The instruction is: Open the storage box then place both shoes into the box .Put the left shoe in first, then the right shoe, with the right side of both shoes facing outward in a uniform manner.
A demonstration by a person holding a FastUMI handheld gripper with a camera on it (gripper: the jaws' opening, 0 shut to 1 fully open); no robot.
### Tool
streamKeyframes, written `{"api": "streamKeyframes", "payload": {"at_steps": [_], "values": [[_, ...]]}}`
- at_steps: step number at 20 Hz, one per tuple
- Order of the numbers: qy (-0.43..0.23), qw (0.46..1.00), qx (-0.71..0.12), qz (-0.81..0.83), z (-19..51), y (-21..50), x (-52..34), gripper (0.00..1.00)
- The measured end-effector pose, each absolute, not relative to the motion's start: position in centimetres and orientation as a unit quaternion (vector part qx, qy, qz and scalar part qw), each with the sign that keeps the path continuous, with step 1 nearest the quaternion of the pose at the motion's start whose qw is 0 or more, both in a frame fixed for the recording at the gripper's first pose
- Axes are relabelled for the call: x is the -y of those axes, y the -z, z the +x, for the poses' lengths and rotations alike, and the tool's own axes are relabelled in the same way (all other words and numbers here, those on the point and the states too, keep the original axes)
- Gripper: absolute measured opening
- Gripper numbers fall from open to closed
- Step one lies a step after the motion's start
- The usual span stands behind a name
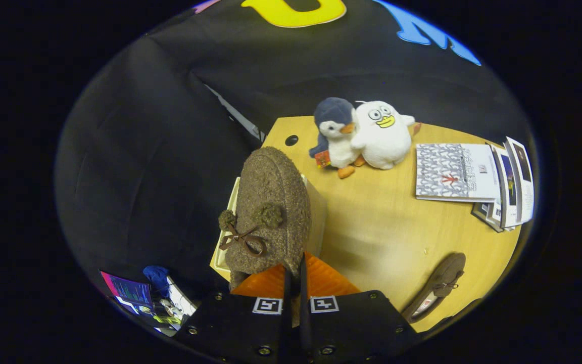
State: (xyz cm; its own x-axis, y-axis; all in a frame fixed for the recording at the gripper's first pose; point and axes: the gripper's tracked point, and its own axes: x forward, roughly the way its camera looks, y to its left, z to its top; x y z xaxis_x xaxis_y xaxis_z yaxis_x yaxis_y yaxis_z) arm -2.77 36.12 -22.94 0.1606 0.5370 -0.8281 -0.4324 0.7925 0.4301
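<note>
shoe [270, 212] clamped in gripper [294, 275] jaws, toe pointing ahead.

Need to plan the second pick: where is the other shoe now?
In the gripper view, the other shoe lies flat on the wooden table, right of the hand-held gripper, below the magazines.

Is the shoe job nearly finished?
About halfway. The box looks open. The gripper is shut on the first shoe, holding it over the box, not yet let go. The second shoe lies on the table and goes in next.
</note>
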Motion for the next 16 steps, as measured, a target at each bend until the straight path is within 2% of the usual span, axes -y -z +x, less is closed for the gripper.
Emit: {"api": "streamKeyframes", "payload": {"at_steps": [7,16], "values": [[-0.374,0.727,-0.576,-0.020,-2.7,26.1,-44.1,0.06],[-0.362,0.687,-0.616,-0.134,-3.5,35.6,-47.3,0.06]]}}
